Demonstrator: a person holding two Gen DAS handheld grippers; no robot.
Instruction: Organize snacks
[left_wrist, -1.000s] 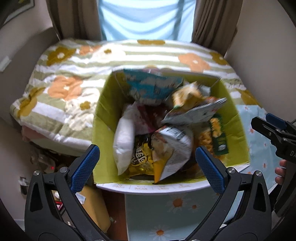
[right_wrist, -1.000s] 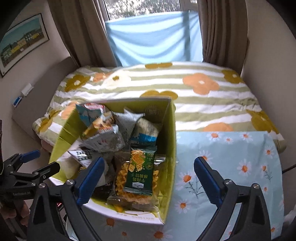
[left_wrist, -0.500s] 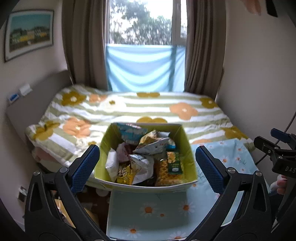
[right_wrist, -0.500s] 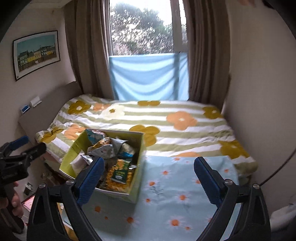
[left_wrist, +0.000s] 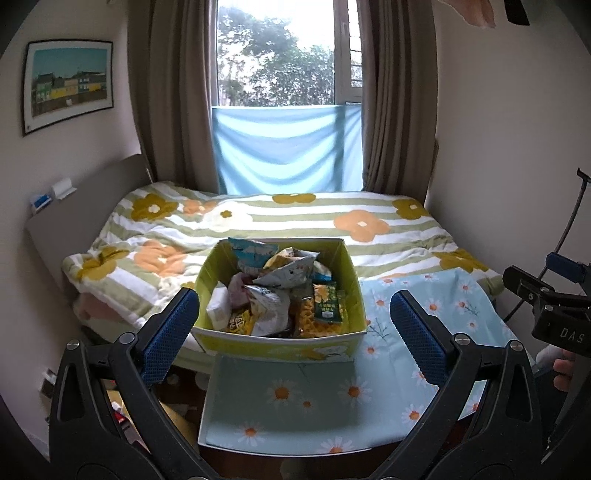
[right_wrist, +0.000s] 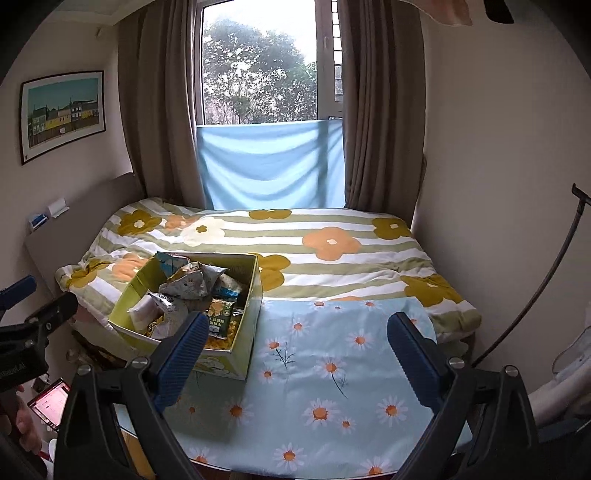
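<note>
Left wrist view: left gripper (left_wrist: 293, 326) fingers spread wide, nothing between them, held back from the green box (left_wrist: 351, 273) of snack packets (left_wrist: 273, 295). The box sits on the daisy-print cloth (left_wrist: 436, 302) at the bed's edge, packets heaped loose and at all angles, none lying outside it. Right gripper (right_wrist: 295, 354) is likewise wide and empty, over bare cloth to the box's right. Judgement: both tools are parked clear of the box, which fits either packets waiting to be sorted out onto the cloth or packets all gathered into the box. Can't call the step from this. Any pick would need a descent onto a top packet, e.g. the dark green one (left_wrist: 325, 303).
</note>
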